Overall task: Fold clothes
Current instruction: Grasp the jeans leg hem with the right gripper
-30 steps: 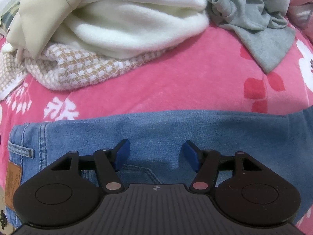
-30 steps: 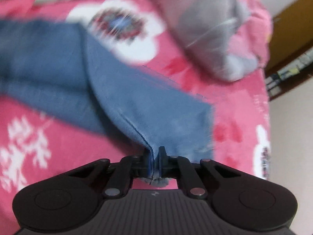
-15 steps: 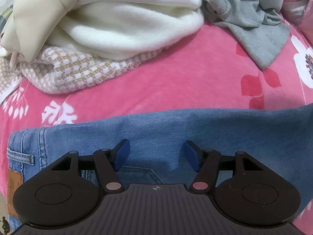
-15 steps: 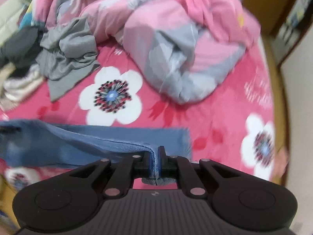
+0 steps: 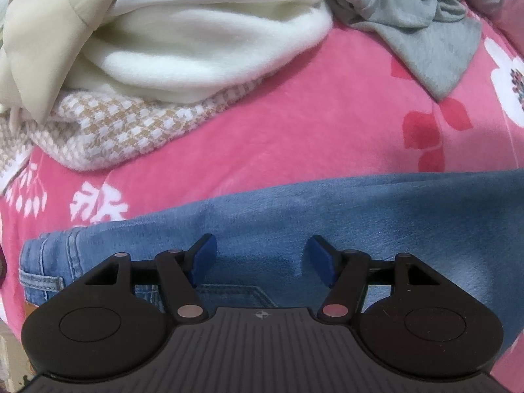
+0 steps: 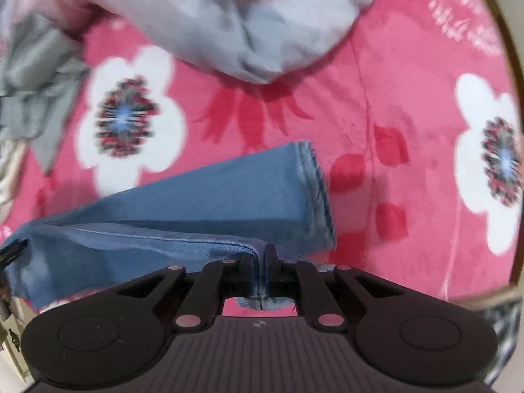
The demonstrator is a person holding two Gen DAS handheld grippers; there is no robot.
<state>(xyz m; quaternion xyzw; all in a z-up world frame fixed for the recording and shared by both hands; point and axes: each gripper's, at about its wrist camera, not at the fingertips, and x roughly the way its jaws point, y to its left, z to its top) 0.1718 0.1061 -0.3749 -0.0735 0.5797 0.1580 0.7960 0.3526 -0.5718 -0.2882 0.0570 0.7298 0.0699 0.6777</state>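
no writing is legible. the jeans [image 5: 327, 216] lie on the pink floral bed [image 5: 294, 131]. the left hand-held gripper [image 5: 260, 260] hovers spread above the waistband; the right hand-held gripper [image 6: 260, 262] is clamped on a leg hem, now swung rightward over the other leg.

Pink floral bed [image 5: 294, 137]: jeans [image 5: 327, 219], clothes pile [image 5: 196, 49], maybe duvet [image 6: 262, 32].
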